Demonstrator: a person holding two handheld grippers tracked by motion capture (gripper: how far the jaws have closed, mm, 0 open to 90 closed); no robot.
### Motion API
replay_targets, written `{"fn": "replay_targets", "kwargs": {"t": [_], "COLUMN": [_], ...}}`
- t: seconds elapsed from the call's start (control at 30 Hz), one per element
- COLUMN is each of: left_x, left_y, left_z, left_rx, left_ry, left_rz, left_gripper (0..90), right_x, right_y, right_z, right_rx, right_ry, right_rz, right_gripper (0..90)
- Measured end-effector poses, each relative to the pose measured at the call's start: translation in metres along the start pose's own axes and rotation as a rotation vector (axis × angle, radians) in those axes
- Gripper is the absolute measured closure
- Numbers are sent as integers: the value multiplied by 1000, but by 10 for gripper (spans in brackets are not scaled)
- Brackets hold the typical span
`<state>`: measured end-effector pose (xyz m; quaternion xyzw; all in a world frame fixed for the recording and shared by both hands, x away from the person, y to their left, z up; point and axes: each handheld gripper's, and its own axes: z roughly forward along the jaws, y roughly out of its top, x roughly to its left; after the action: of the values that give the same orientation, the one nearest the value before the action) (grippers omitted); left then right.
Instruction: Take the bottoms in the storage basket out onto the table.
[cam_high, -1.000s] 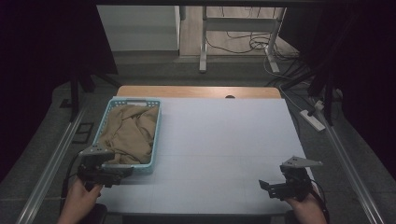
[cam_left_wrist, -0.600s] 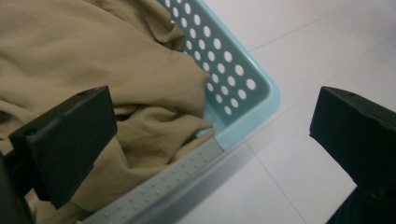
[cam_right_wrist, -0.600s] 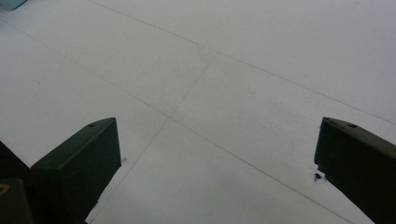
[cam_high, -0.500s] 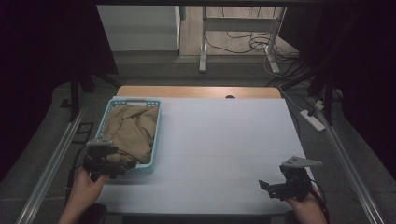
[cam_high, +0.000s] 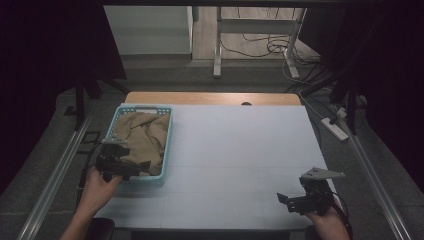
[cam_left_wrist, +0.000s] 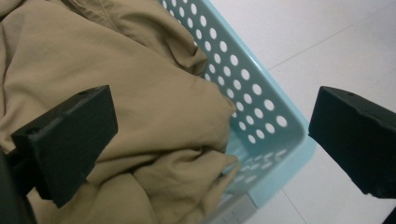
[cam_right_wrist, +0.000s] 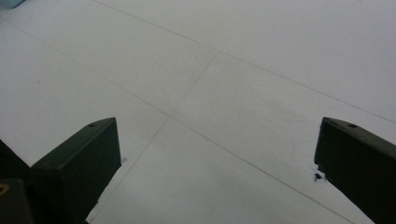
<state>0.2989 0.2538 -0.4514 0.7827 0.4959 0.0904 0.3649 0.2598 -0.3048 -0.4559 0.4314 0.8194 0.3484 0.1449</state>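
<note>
Basket: a light blue plastic basket (cam_high: 165, 145) with holes in its walls, at the left of the white tabletop (cam_high: 240, 150).
Cloth: a crumpled tan cloth (cam_high: 142, 137) lying inside the basket, heaped up to the rim.
Left gripper: the left gripper (cam_high: 134, 169) hangs over the basket's near end, jaws wide apart, one above the cloth and one out past the basket's corner.
Right gripper: the right gripper (cam_high: 285, 200) sits at the near right over bare tabletop, jaws wide apart, holding nothing.

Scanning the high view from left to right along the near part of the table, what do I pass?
left gripper → tan cloth in the blue basket → bare white table → right gripper
</note>
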Motion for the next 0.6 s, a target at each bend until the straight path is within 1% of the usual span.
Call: {"fn": "replay_targets", "kwargs": {"t": [0.2,0.37,0.6], "left_x": [7,13,23], "left_y": [10,20,28], "left_z": [4,7,18], "left_rx": [10,2,26], "left_ry": [1,1,15], "left_rz": [-12,-15,-28], "left_gripper": [9,10,9], "right_x": [0,0,0], "right_y": [0,0,0], "right_z": [0,0,0], "right_rx": [3,6,6], "right_ry": [2,4,7], "right_rz": [2,1,4], "right_gripper": [5,5,5]}}
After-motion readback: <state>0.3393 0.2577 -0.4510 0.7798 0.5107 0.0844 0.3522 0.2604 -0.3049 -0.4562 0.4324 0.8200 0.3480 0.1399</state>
